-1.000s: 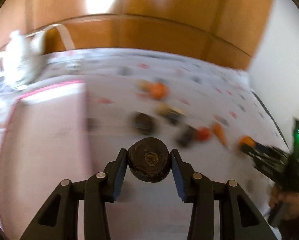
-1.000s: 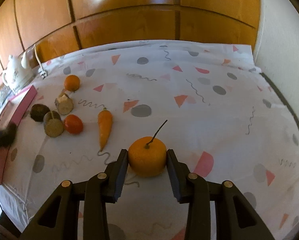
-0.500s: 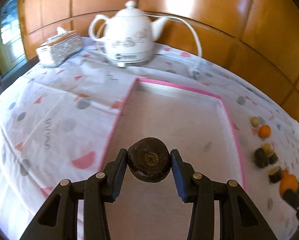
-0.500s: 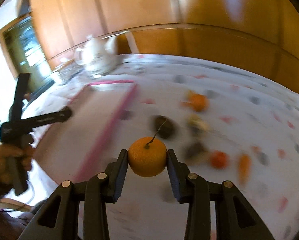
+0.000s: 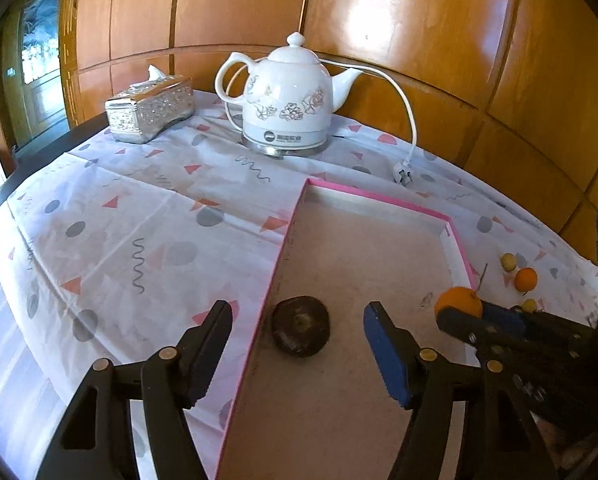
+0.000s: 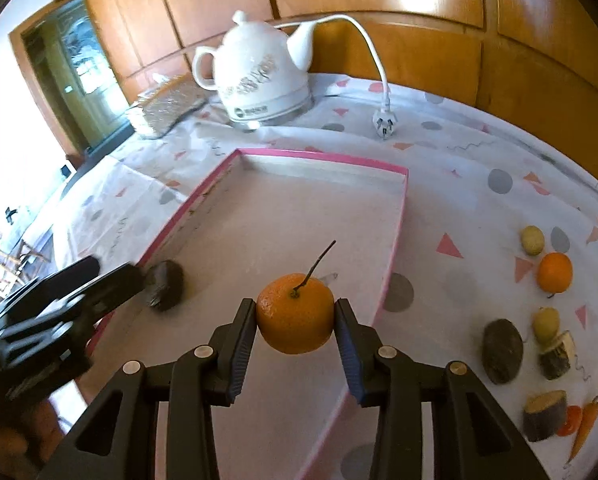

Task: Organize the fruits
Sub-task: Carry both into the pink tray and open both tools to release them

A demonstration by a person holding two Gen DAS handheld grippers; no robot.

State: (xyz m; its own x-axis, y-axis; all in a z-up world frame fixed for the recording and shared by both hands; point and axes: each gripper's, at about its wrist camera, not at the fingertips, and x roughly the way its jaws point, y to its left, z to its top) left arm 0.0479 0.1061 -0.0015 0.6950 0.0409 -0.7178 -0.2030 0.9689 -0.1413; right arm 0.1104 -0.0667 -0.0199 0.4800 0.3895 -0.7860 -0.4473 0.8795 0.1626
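Observation:
A pink-rimmed tray [image 5: 379, 196] [image 6: 399, 220] lies on the patterned tablecloth. A dark brown round fruit [image 5: 300, 332] [image 6: 165, 285] rests on the tray floor near its left rim. My left gripper [image 5: 299, 344] is open just behind the fruit, jaws wide apart. My right gripper [image 6: 295, 330] is shut on an orange with a stem [image 6: 295, 318] [image 5: 458, 302], held above the tray's right part. More produce lies on the cloth to the right: an orange [image 6: 554, 272], a dark fruit [image 6: 502, 350], small yellow fruits [image 6: 532, 240], cut pieces [image 6: 545, 418], a carrot [image 6: 585, 426].
A white electric kettle [image 5: 289, 104] with a cord and plug [image 5: 403, 172] stands behind the tray. A silver tissue box [image 5: 151, 108] is at the back left. Wood panelling closes the back. The table edge drops off at left.
My left gripper has opened and let the dark fruit go onto the tray. My right gripper has carried the orange over the tray.

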